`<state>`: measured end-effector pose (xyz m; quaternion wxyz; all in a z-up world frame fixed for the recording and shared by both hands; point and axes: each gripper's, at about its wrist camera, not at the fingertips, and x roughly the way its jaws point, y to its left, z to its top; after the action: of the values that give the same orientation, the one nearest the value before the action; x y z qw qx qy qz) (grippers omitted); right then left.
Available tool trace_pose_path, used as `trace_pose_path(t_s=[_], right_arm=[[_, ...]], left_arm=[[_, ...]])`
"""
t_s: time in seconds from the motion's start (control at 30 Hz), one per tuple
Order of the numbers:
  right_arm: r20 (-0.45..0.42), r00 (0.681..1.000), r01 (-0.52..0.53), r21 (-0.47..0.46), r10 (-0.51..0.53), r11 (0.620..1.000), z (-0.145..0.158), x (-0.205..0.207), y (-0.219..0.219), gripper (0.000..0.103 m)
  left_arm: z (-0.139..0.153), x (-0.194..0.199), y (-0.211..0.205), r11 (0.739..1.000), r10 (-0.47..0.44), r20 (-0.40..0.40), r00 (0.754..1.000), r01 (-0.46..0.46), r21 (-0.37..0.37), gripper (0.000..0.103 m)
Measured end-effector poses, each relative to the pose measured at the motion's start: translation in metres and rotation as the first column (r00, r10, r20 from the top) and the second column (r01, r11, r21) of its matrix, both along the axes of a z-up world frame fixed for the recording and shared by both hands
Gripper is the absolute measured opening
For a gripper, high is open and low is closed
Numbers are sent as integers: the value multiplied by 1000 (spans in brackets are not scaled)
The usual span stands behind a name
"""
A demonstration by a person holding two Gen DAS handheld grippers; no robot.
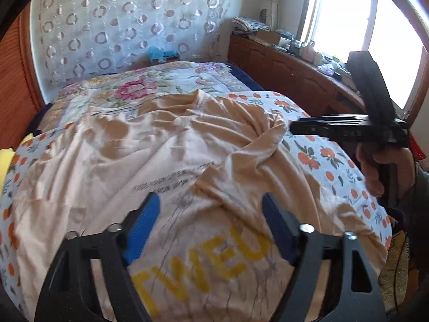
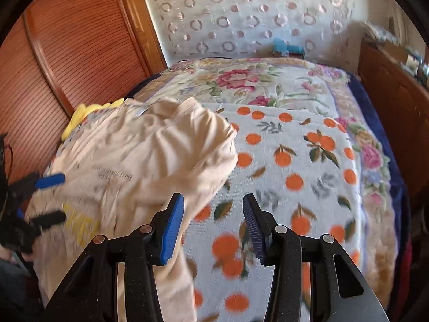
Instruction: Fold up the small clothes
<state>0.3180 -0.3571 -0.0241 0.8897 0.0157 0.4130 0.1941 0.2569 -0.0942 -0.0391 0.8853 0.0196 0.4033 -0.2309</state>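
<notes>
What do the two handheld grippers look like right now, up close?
Both the left gripper and right gripper have matte black angular frames with silver round bolts and ribbed blue finger pads. A dark grey sleeve shows behind the hand on the right gripper's black handle.

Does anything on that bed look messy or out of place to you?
The beige T-shirt lies rumpled on the orange-print blanket, its right side bunched into folds rather than spread flat. A yellow cloth pokes out beyond it. Nothing looks spilled or damaged.

A beige shirt (image 1: 161,155) with yellow lettering lies on a white, orange-fruit-patterned blanket (image 2: 295,166).
</notes>
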Motion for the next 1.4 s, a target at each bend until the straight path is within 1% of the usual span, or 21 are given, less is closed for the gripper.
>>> trace_pose_path(t_s=[0.17, 0.2, 0.23, 0.27, 0.37, 0.43, 0.5, 0.63, 0.7, 0.77, 0.8, 0.87, 0.9, 1.03, 1.13, 1.17, 1.23, 1.3, 1.33, 1.37, 1.4], right_arm=[[-58, 998, -22, 47, 25, 999, -14, 40, 5, 46], [-71, 997, -24, 49, 28, 999, -16, 49, 5, 38], [-74, 997, -28, 50, 32, 998, -17, 59, 5, 18], [-67, 997, -39, 54, 43, 998, -14, 67, 6, 6], [47, 998, -51, 31, 50, 998, 5, 66, 12, 5], [108, 994, -34, 51, 28, 998, 17, 67, 13, 5], [144, 990, -3, 4, 2, 1000, 19, 69, 17, 5], [103, 995, 22, -95, -12, 995, -2, 75, 26, 5], [91, 996, 14, -77, -7, 997, -5, 72, 27, 8], [105, 994, 23, -92, -13, 995, -3, 62, 25, 20], [117, 993, 25, -90, -15, 996, 0, 53, 23, 24], [125, 992, 14, -68, -5, 998, 8, 33, 21, 40], [122, 993, 4, -58, 3, 998, 10, 24, 16, 42], [100, 993, -55, -49, 59, 997, 13, -31, 15, 42], [56, 994, -96, -21, 97, 995, 11, -68, 12, 42], [38, 994, -100, -19, 100, 995, 9, -76, 14, 42], [17, 994, -112, -13, 113, 994, 3, -91, 21, 42], [8, 993, -117, -29, 117, 993, -2, -102, 28, 40], [0, 994, -110, -29, 110, 994, -5, -106, 30, 38], [-10, 995, -103, -27, 103, 994, -6, -108, 31, 38], [-17, 996, -91, -34, 90, 995, -8, -111, 32, 38]], left_arm=[[-10, 28, -23, 998, -64, -62, 996, 63, -21, 54], [-13, 33, -27, 997, -70, -73, 995, 70, -13, 51], [-16, 37, -31, 997, -76, -85, 993, 76, -6, 48], [-18, 40, -34, 997, -83, -93, 992, 83, -3, 47], [-22, 44, -39, 995, -94, -94, 991, 96, 17, 37], [-25, 46, -41, 995, -95, -96, 991, 98, 33, 36], [-25, 47, -40, 994, -99, -92, 991, 102, 32, 34], [-25, 47, -36, 992, -86, -66, 994, 92, 88, 28], [-25, 45, -31, 990, -73, -54, 996, 79, 116, 28], [-26, 44, -22, 989, -59, -54, 997, 66, 135, 28], [-26, 42, -15, 989, -50, -53, 997, 56, 134, 28], [-26, 40, -8, 990, -36, -51, 998, 43, 137, 28], [-25, 38, -3, 989, -26, -47, 999, 33, 143, 28], [-21, 36, 13, 990, -1, -34, 999, 5, 139, 28], [-14, 30, 23, 994, 21, -26, 999, -18, 106, 29], [-12, 30, 24, 995, 27, -26, 999, -24, 99, 30], [-8, 24, 28, 995, 35, -22, 999, -33, 91, 51], [-3, 18, 30, 997, 29, -16, 999, -28, 72, 57], [-2, 14, 32, 996, 39, -16, 999, -38, 78, 74], [0, 11, 34, 996, 47, -10, 999, -46, 80, 81], [2, 6, 36, 996, 50, 3, 999, -50, 76, 82]])
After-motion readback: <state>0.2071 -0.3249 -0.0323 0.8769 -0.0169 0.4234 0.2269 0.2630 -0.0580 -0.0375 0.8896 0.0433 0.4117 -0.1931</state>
